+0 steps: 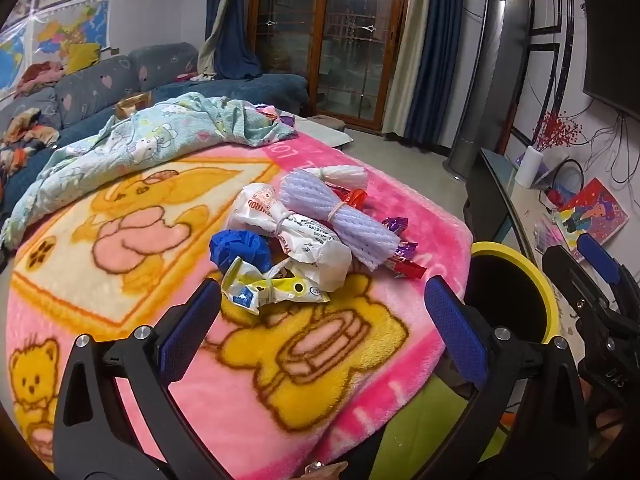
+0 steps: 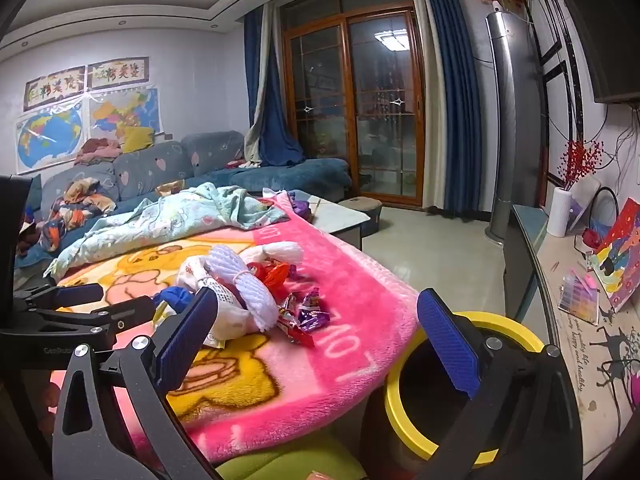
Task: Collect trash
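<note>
A blue sofa [image 2: 168,168] strewn with clothes stands along the far wall under two maps [image 2: 86,124], and a light green cartoon-print sheet [image 1: 132,140] lies crumpled at the far end of the pink bear-print blanket [image 1: 280,360]. Dark blue curtains [image 2: 452,92] frame a wooden-framed glass door [image 2: 356,108]. At the right stand a tall silver air conditioner [image 2: 510,120] and a white vase [image 2: 560,212] holding red berry sprigs

Both fisheye views are showing an evenly lit room, with cool indoor light coming from overhead. A ceiling lamp [image 2: 391,40] is reflecting as glare in the dark glass door [image 2: 384,120] at upper centre. Straight lines are bowing toward the frame edges, and black vignetting is filling the corners. Shadows are staying soft; focus is holding sharp throughout.
</note>
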### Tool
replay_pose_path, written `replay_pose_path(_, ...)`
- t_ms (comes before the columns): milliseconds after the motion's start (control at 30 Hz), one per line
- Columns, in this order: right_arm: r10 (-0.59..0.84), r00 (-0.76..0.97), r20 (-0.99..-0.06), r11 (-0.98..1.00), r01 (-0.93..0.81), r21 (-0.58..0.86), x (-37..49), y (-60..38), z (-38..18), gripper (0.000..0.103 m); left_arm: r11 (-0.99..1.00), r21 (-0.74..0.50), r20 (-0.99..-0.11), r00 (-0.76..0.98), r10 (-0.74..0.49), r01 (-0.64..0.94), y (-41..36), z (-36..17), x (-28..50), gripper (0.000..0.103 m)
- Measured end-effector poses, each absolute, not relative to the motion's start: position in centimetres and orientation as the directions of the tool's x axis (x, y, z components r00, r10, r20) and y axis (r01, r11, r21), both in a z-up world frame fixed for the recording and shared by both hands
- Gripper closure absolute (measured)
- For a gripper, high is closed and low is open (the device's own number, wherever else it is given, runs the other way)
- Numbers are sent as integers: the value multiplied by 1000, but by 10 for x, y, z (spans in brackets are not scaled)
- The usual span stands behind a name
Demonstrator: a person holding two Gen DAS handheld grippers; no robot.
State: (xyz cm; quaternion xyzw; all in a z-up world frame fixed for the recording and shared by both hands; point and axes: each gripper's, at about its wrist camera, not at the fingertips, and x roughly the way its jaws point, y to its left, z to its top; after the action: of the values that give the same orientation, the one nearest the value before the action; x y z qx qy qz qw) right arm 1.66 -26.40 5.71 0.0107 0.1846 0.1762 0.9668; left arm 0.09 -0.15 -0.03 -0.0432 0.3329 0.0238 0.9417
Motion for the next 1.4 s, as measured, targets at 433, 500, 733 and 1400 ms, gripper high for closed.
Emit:
replay_pose_path(433,345,870,-353,938,-336,90,16,-263,57,6,994,-83,-616,788,5,-72,-2,4,4,10)
replay_pose_path(500,347,869,-353,937,-338,88,16,-263,57,6,994,-83,-613,790,4,-69,0,5,4,10)
replay_pose_path(733,348,869,-352,936,-339,89,16,-263,57,6,994,-85,-602,798,3,-67,-1,12,2,10)
replay_pose_path(1400,349,870,-348,936,-339,90,16,-262,57,6,994,-87,-558,830,3,-62,-1,14,-4,10)
